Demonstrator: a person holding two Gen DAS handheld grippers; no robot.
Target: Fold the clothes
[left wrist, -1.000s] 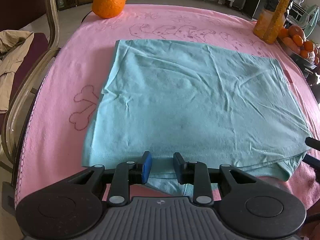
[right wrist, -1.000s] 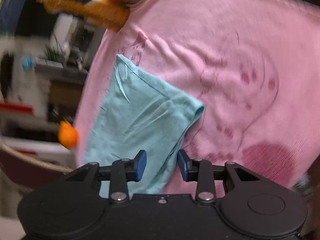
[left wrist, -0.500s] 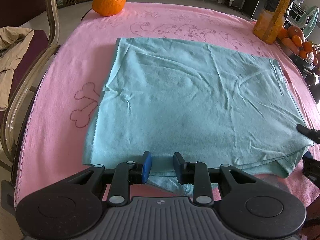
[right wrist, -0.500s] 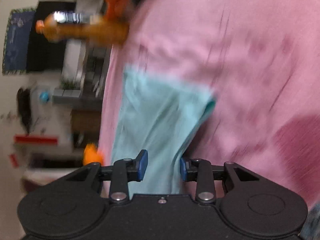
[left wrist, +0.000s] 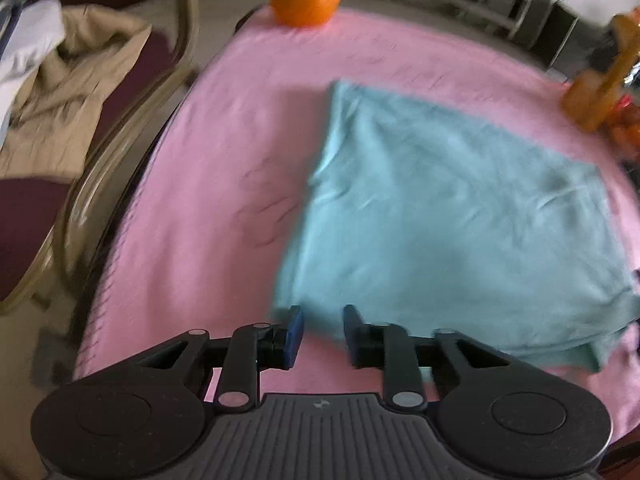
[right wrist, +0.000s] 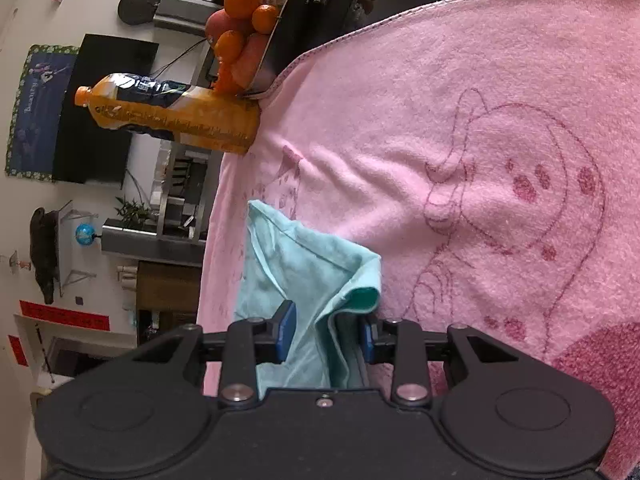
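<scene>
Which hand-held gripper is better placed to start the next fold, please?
Right, probably. The right hand-held gripper already has the teal garment's corner between its open fingers; the left hand-held gripper is open, only at the garment's near edge.

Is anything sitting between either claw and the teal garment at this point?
Nothing visible. The left claw is open at the near left corner of the teal garment, with only pink blanket around it. The right claw is open with the garment's corner already between its fingers.
</scene>
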